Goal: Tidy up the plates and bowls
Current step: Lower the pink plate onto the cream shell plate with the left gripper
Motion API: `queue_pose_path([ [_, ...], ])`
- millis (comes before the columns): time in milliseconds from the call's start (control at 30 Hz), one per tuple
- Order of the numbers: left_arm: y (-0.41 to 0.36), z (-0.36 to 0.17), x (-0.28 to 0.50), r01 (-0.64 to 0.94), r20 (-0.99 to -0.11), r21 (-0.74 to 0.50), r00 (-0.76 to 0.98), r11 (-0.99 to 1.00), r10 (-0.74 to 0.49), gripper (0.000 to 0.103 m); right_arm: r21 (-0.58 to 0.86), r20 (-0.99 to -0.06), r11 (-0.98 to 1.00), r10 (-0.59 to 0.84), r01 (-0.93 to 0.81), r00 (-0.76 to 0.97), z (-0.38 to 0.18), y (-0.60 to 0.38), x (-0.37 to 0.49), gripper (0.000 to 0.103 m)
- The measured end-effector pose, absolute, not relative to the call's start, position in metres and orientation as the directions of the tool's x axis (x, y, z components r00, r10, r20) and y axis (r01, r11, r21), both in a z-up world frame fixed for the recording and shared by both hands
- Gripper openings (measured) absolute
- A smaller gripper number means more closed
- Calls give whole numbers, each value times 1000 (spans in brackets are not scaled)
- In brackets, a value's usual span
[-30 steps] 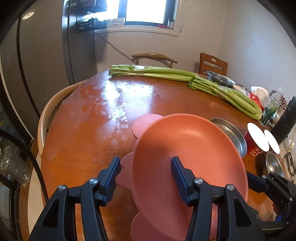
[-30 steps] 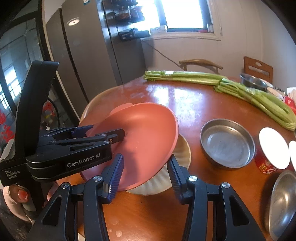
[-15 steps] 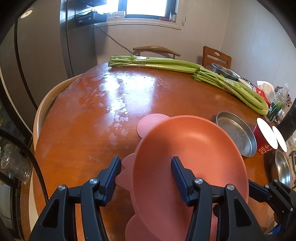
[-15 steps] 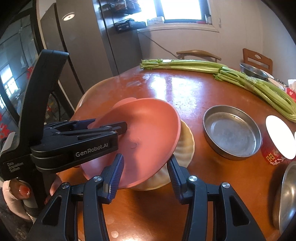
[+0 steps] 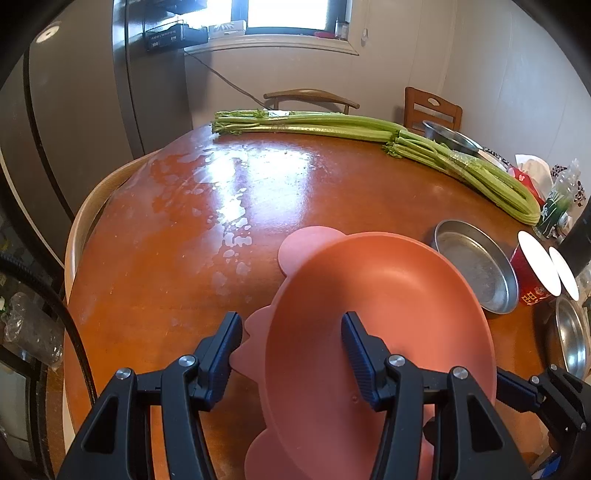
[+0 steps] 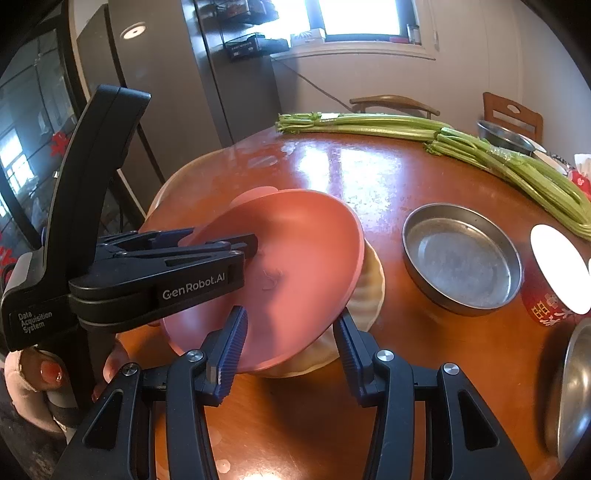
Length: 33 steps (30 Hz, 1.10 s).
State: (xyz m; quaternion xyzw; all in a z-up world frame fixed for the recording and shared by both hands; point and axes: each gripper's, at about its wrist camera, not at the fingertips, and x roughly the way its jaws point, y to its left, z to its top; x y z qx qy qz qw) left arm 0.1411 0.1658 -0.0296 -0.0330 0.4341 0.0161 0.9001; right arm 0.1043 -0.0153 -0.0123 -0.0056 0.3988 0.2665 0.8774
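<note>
Pink plate point(image 5: 388, 314) is tilted up near the table's point(image 5: 184, 258) front edge, with your left gripper point(image 5: 290, 326) clamped on its rim. In the right view, your right gripper point(image 6: 290, 321) is just spread apart, and the plate leans over 1 cream scalloped plate point(image 6: 373, 295).

You see a bright window point(image 5: 286, 14) in the pale wall point(image 5: 498, 74), two wooden chairs point(image 5: 432, 110) behind the shiny brown desk point(image 5: 295, 184).
</note>
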Motion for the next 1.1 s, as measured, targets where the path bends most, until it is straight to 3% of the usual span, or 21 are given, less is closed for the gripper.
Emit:
queue_pose_path([
  [1100, 153, -45, 157, -51, -807, 6, 590, 999, 35, 56, 162, -731, 860, 434, -483, 527, -21, -18, 111, 51],
])
